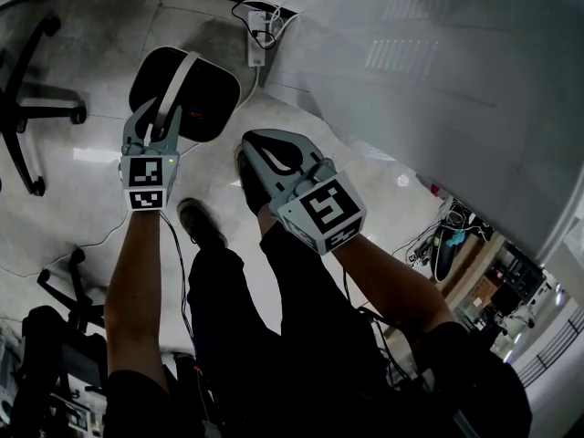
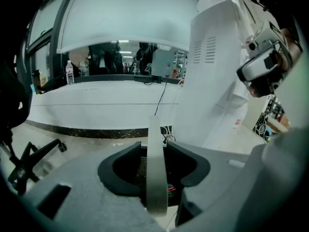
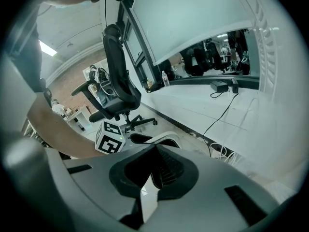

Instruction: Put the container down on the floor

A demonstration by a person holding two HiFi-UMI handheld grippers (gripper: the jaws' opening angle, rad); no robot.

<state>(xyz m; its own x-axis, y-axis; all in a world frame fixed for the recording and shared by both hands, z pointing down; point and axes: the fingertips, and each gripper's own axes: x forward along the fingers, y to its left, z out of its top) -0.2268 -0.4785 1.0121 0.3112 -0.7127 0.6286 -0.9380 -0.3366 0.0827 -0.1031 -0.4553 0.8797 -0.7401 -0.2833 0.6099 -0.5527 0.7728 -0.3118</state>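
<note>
A black container with a white bail handle lies below me on the pale floor; whether it rests on the floor I cannot tell. My left gripper stands over its near rim with the handle between its jaws. In the left gripper view the white handle runs up the middle of the left gripper, a narrow gap on each side, the pads not pressing it. The dark meshed container shows behind. My right gripper hovers beside it, fingertips together and nothing held; the right gripper looks the same in its own view.
A black office chair's base stands at the left, a power strip with cables beyond the container. A large white panel fills the right. The person's shoe is just behind the container. Another office chair stands in the right gripper view.
</note>
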